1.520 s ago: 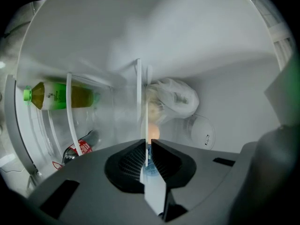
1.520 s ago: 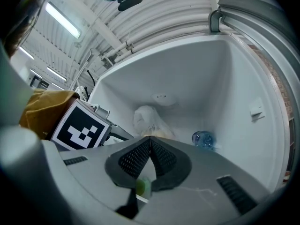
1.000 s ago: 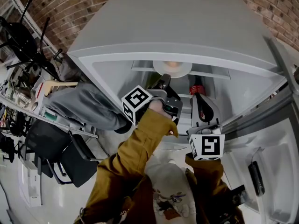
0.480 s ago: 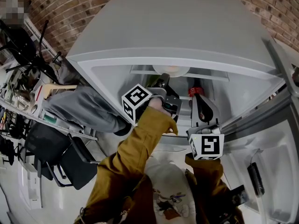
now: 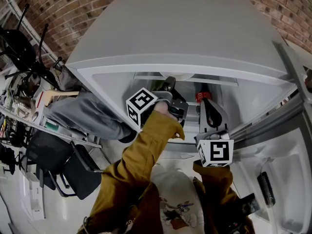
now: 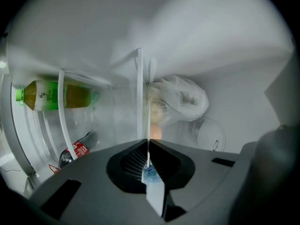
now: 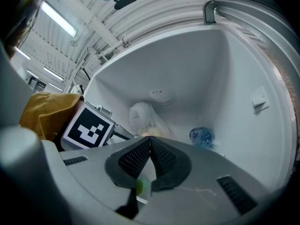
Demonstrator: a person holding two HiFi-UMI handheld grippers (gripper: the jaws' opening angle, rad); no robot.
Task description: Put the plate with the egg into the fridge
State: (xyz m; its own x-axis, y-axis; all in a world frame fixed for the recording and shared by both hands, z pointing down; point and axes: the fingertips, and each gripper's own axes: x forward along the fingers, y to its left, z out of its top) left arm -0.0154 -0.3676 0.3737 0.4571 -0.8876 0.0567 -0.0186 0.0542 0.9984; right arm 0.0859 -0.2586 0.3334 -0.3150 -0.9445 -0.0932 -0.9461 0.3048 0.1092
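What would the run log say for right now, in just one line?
left tongs: shut on plate | plate: held inside fridge | egg: on plate | right tongs: shut, empty

White plate (image 6: 139, 93), egg (image 6: 156, 132), inside fridge (image 5: 195, 28)

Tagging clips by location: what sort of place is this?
Likely a workshop or lab: a white open fridge against a red brick wall, with black office chairs and a cluttered rack beside it.
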